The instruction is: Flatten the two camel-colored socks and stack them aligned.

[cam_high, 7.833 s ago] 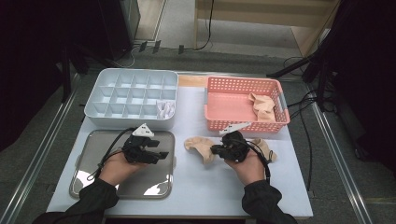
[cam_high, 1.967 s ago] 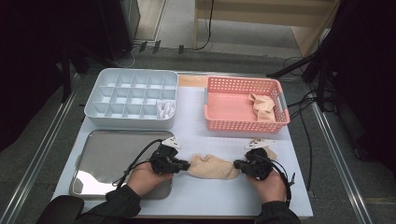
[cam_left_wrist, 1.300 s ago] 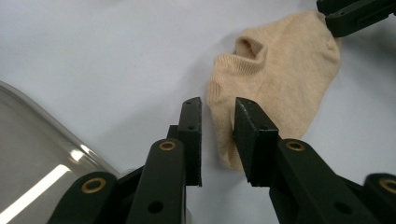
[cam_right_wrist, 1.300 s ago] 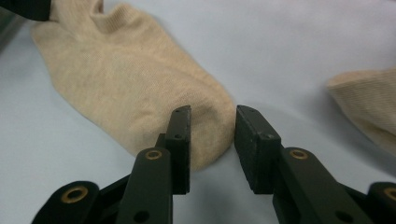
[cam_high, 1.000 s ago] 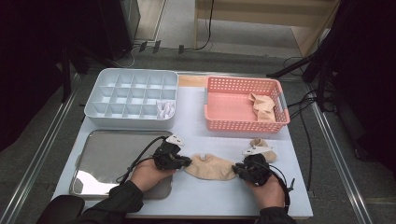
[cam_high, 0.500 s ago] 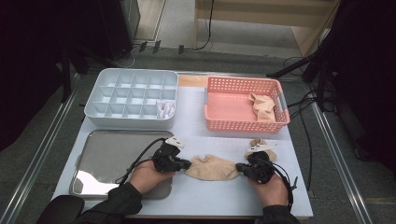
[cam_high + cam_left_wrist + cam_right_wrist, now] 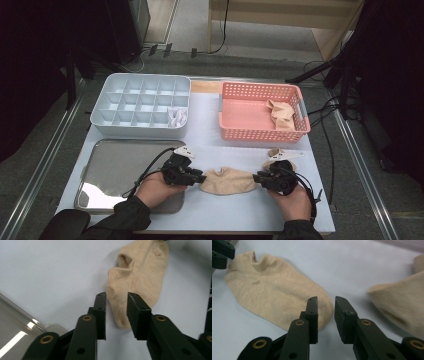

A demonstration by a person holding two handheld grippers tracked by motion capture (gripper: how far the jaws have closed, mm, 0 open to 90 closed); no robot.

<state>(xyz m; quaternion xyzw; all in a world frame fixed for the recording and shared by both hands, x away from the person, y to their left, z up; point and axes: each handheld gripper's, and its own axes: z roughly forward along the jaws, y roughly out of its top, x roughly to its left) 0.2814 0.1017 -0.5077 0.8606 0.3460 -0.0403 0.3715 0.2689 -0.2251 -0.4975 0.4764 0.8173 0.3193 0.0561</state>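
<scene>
A beige ankle sock [image 7: 227, 181] lies flat on the white table near its front edge. My left gripper [image 7: 198, 178] is at the sock's left end. In the left gripper view, that gripper [image 7: 116, 302] is open, and the sock's [image 7: 140, 280] cuff end lies between the jaw tips. My right gripper [image 7: 258, 178] is at the sock's right end. The right gripper view shows this gripper [image 7: 325, 305] open too, with the sock's [image 7: 274, 292] toe beside its left jaw and bare table in the gap. A second beige sock [image 7: 402, 302] lies just to the right.
A steel tray [image 7: 115, 170] lies at the front left, partly under the left hand. Behind it stands a white divided box [image 7: 140, 131] with a white item [image 7: 176, 116] in one cell. A pink basket [image 7: 260, 134] at the back right holds another beige sock [image 7: 280, 114].
Since the earliest frame both hands have come toward the front edge and the sock now lies spread between them. Over the last second the grippers have barely moved.
</scene>
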